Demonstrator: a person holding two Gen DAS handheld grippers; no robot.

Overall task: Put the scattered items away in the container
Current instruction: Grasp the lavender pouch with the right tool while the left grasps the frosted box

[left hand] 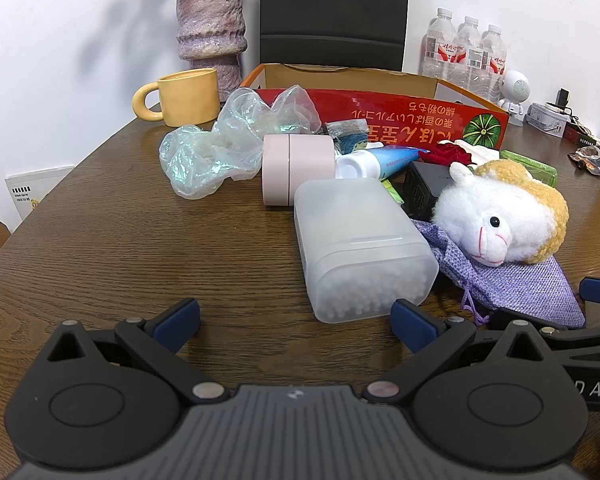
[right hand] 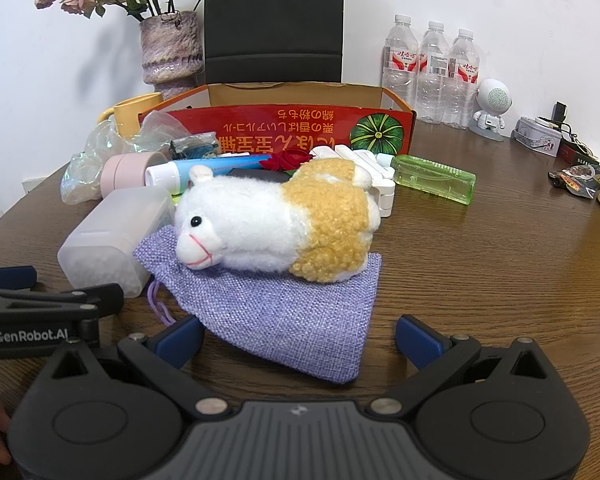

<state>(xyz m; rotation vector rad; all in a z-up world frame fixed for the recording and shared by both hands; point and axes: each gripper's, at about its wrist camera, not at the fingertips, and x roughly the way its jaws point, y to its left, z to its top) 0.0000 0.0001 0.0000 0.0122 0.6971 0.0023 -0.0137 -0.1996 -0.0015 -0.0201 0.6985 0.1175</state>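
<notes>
A red and orange cardboard box [left hand: 400, 114] [right hand: 276, 128] stands open at the back of the wooden table. In front of it lies a pile: a frosted cotton-swab box [left hand: 360, 248] [right hand: 112, 232], a pink round case [left hand: 296, 168] [right hand: 130, 170], a blue tube [left hand: 380, 160] [right hand: 204, 170], a crumpled clear bag [left hand: 220, 148], a white and tan plush sheep [left hand: 500, 216] [right hand: 276, 224] on a purple cloth pouch [left hand: 532, 284] [right hand: 292, 312], and a green bottle [right hand: 436, 178]. My left gripper [left hand: 296, 324] is open just short of the swab box. My right gripper [right hand: 298, 340] is open around the pouch's near corner, holding nothing.
A yellow mug [left hand: 184, 96] and a purple vase [left hand: 212, 24] stand at the back left. A black chair back [left hand: 332, 12] rises behind the box. Water bottles [right hand: 432, 72], a white robot figure [right hand: 492, 108] and small clutter sit at the back right.
</notes>
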